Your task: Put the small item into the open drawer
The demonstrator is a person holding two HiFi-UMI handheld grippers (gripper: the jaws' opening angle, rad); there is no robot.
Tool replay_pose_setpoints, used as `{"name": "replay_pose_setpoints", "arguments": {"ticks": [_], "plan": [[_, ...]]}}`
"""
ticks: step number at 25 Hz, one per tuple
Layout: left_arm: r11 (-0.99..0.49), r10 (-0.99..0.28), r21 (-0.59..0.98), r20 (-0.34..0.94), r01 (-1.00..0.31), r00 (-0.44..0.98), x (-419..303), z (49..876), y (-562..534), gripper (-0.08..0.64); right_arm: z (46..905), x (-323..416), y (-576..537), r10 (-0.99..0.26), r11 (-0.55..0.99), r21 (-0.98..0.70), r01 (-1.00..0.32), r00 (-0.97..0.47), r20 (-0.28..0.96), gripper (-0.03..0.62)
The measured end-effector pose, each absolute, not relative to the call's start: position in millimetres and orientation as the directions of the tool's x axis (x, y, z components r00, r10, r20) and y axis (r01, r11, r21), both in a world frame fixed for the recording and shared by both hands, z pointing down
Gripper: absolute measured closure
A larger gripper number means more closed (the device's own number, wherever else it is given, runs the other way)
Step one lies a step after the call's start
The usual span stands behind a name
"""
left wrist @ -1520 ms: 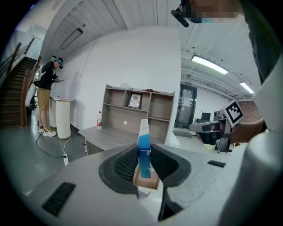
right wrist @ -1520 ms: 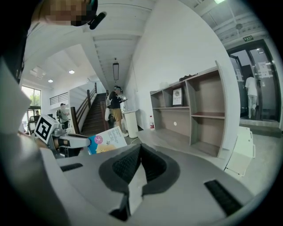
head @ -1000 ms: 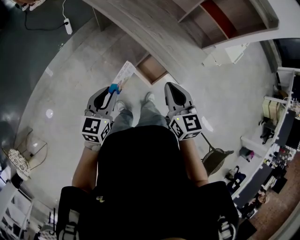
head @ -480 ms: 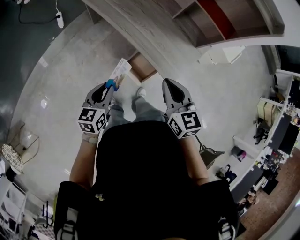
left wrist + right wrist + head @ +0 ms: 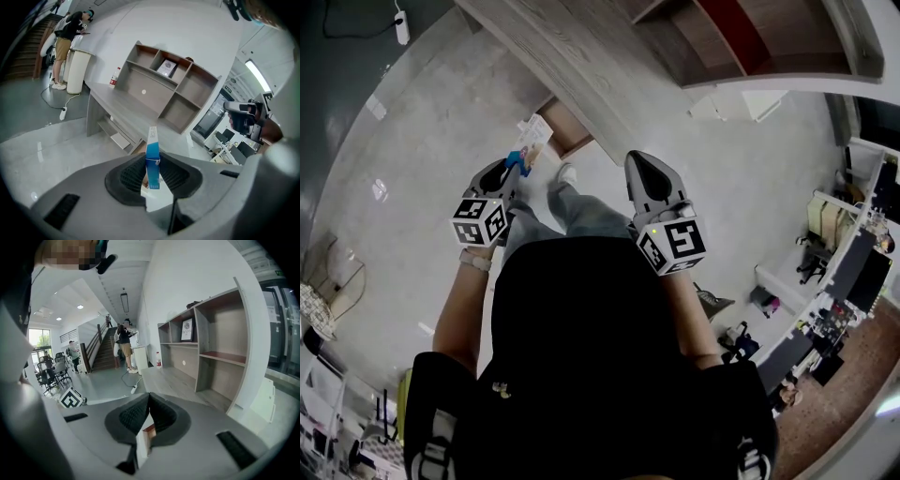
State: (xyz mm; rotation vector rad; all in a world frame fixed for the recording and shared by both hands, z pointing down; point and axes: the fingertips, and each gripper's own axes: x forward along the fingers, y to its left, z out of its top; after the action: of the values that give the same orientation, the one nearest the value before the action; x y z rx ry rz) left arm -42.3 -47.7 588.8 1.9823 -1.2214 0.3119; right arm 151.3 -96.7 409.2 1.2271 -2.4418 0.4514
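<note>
My left gripper [image 5: 511, 161] is shut on a small blue and white box [image 5: 531, 139], which sticks out past its tips. In the left gripper view the box [image 5: 152, 159] stands upright between the dark pads of the left gripper [image 5: 152, 171]. The open drawer [image 5: 567, 127] shows its brown inside under the grey desk [image 5: 581, 66], just beyond the box. Level with the left one on the right side, my right gripper [image 5: 636, 159] is shut and holds nothing. In its own view the right gripper [image 5: 148, 397] has its tips touching, with a slice of the drawer [image 5: 149, 431] below them.
An open-fronted shelf unit [image 5: 168, 89] stands on the desk, with a bottle [image 5: 113, 78] at its left end. The person's legs and a shoe [image 5: 567, 174] are below the grippers. A power strip [image 5: 401, 28] lies on the floor. People stand by the stairs [image 5: 123, 341].
The person has stepped toward the desk, so the drawer sits closer to the box. The left gripper has moved forward with the box in its jaws. Both grippers stay as they were.
</note>
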Motion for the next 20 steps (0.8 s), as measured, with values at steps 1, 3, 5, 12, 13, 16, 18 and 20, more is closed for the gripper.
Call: {"name": "replay_pose_setpoints", "arguments": {"ticks": [1,3,5,12,13,16,18,20], "plan": [[-0.229,-0.645,0.490,0.571,-0.841,0.508,-40,597,-48,0.471,411,154,-98,-0.692,0.572,-0.118,-0.812,-0.554,0.464,0.580],[-0.197,-0.630,0.511,0.588,-0.837,0.508,-34,613,-48,0.471,414,159,-100,-0.684,0.577,-0.117,-0.809,-0.556,0.472,0.580],[-0.164,-0.617,0.534,0.601,-0.830,0.509,-28,630,-50,0.471,417,166,-102,-0.679,0.580,-0.114,-0.807,-0.556,0.480,0.580],[-0.095,-0.579,0.570,0.635,-0.816,0.511,-9,674,-57,0.469,429,196,-106,-0.677,0.565,-0.108,-0.818,-0.534,0.506,0.580],[-0.087,-0.574,0.578,0.637,-0.811,0.515,-7,680,-59,0.471,430,199,-106,-0.678,0.561,-0.107,-0.821,-0.530,0.510,0.580],[-0.069,-0.554,0.598,0.643,-0.799,0.529,-1,697,-64,0.469,434,208,-105,-0.681,0.549,-0.102,-0.829,-0.515,0.521,0.580],[-0.054,-0.544,0.604,0.650,-0.795,0.531,2,708,-67,0.469,437,213,-104,-0.682,0.542,-0.100,-0.834,-0.506,0.528,0.580],[-0.046,-0.535,0.609,0.655,-0.792,0.534,5,717,-69,0.469,439,218,-102,-0.681,0.535,-0.098,-0.839,-0.498,0.538,0.580]]}}
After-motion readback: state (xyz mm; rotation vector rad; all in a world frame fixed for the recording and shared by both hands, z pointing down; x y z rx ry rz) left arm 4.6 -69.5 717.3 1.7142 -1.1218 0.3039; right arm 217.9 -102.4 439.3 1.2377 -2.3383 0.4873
